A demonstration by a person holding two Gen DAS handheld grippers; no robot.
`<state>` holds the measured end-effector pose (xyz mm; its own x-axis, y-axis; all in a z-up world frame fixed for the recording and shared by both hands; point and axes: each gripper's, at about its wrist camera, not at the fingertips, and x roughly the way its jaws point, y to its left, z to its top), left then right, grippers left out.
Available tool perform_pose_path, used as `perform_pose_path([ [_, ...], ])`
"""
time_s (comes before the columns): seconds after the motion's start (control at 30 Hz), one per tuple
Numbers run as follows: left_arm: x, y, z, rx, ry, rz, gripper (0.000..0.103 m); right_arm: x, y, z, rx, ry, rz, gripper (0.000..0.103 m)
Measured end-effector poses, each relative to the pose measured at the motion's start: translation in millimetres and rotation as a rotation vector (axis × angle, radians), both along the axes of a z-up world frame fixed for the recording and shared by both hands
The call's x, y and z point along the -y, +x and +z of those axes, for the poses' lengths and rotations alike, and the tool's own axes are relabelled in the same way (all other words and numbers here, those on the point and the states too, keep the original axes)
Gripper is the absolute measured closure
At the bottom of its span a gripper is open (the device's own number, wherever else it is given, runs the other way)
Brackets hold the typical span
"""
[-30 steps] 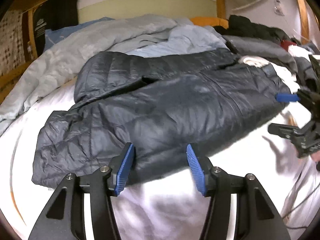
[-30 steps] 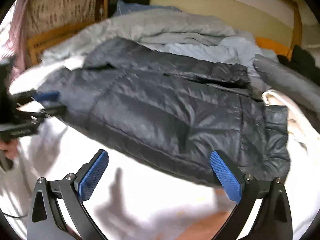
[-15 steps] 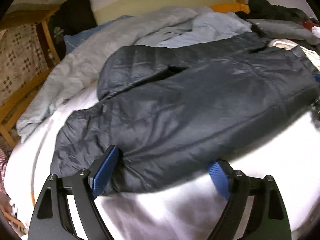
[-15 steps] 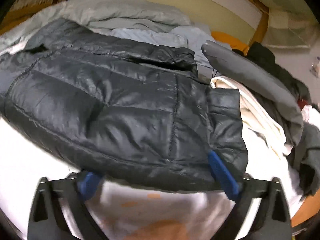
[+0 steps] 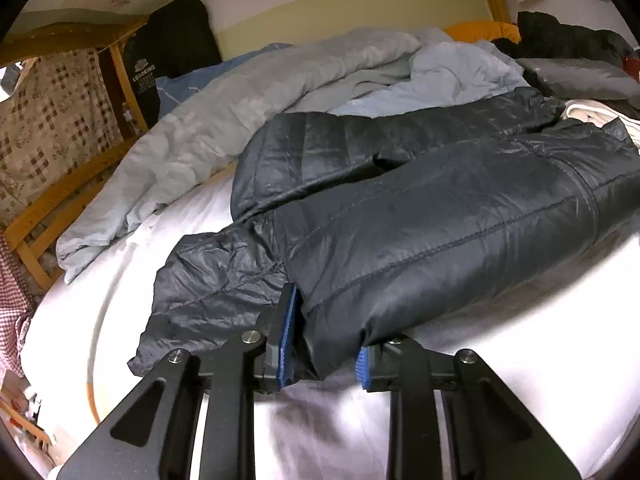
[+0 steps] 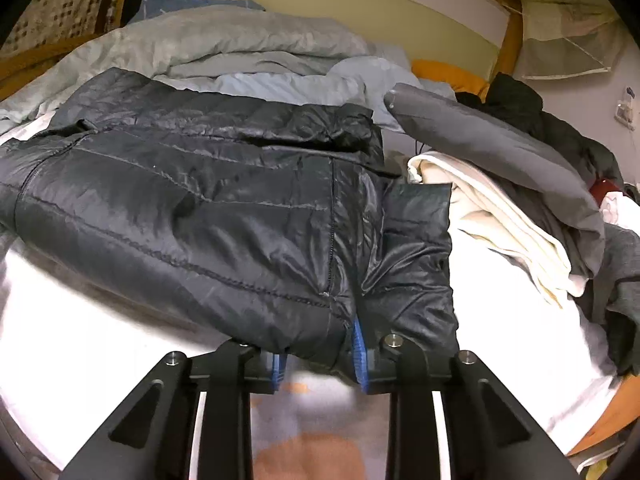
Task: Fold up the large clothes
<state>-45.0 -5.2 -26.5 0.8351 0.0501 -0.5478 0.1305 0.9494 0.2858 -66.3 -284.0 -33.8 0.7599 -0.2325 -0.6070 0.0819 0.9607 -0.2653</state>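
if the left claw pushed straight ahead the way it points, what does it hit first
The dark navy quilted puffer jacket: the left claw already has its near edge between its fingers, so it would plough further into the padding, probably bunching it over the white bedsheet.

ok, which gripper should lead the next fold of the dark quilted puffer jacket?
Probably both together. The left gripper and right gripper each pinch the near edge of the dark quilted puffer jacket; neither looks better placed.

The jacket (image 5: 440, 216) lies on the sheet (image 5: 500, 360), quilt (image 5: 248, 96) behind, folded clothes (image 6: 500, 208) right.
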Motion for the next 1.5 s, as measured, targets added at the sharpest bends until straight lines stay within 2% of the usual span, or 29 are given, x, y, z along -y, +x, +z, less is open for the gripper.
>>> perform_pose_path([
  [0.1, -5, -8, 11, -0.011, -0.029, 0.006, 0.082, -1, -12, 6, 0.014, 0.024, -0.005, 0.075],
  [0.3, -28, -30, 42, -0.049, -0.160, 0.013, 0.083, -13, -55, 29, 0.052, 0.019, 0.042, 0.076],
  [0.4, -24, -25, 65, 0.012, -0.078, -0.050, 0.082, -18, -64, 50, 0.073, 0.002, 0.032, 0.076],
  [0.47, -23, -9, 88, 0.049, -0.064, -0.060, 0.082, -21, -58, 72, 0.107, 0.016, 0.029, 0.076],
  [0.57, -21, 26, 116, 0.064, -0.105, -0.085, 0.080, -23, -39, 98, 0.150, -0.024, 0.015, 0.076],
  [0.63, -16, 52, 126, 0.082, -0.091, -0.112, 0.078, -22, -15, 113, 0.179, -0.047, 0.007, 0.076],
  [0.7, -12, 73, 131, 0.145, -0.060, -0.156, 0.060, -17, 9, 119, 0.184, -0.037, -0.004, 0.076],
  [0.73, -13, 81, 132, 0.186, -0.045, -0.143, 0.043, -13, 22, 119, 0.184, -0.037, -0.012, 0.076],
  [0.77, -15, 91, 131, 0.208, -0.035, -0.118, 0.037, -8, 42, 117, 0.177, -0.044, -0.030, 0.076],
  [0.83, -21, 105, 128, 0.183, -0.058, -0.088, 0.038, 2, 73, 111, 0.160, -0.030, -0.051, 0.076],
  [0.9, -30, 101, 126, 0.200, -0.123, -0.103, 0.037, 7, 97, 104, 0.150, -0.015, -0.054, 0.076],
  [0.97, -38, 91, 119, 0.230, -0.179, -0.137, 0.028, 7, 123, 97, 0.157, -0.046, -0.053, 0.076],
  [1.03, -40, 88, 107, 0.232, -0.186, -0.154, 0.024, 4, 144, 92, 0.171, -0.088, -0.047, 0.076],
  [1.1, -37, 92, 94, 0.204, -0.162, -0.160, 0.023, 4, 160, 87, 0.171, -0.108, -0.048, 0.075],
  [1.17, -36, 108, 76, 0.139, -0.131, -0.133, 0.023, 7, 173, 81, 0.167, -0.113, -0.067, 0.061],
  [1.23, -37, 131, 57, 0.076, -0.128, -0.083, 0.023, 12, 168, 79, 0.208, -0.147, -0.118, 0.018],
  [1.3, -44, 149, 43, 0.041, -0.164, -0.049, 0.022, 24, 151, 81, 0.316, -0.170, -0.179, 0.012],
  [1.37, -49, 158, 35, 0.032, -0.177, -0.050, 0.022, 41, 133, 82, 0.357, -0.114, -0.200, 0.012],
  [1.4, -50, 159, 33, 0.042, -0.165, -0.064, 0.022, 51, 126, 83, 0.353, -0.068, -0.208, 0.012],
  [1.5, -56, 162, 30, 0.032, -0.164, -0.059, 0.022, 91, 104, 77, 0.305, 0.222, -0.145, 0.012],
])
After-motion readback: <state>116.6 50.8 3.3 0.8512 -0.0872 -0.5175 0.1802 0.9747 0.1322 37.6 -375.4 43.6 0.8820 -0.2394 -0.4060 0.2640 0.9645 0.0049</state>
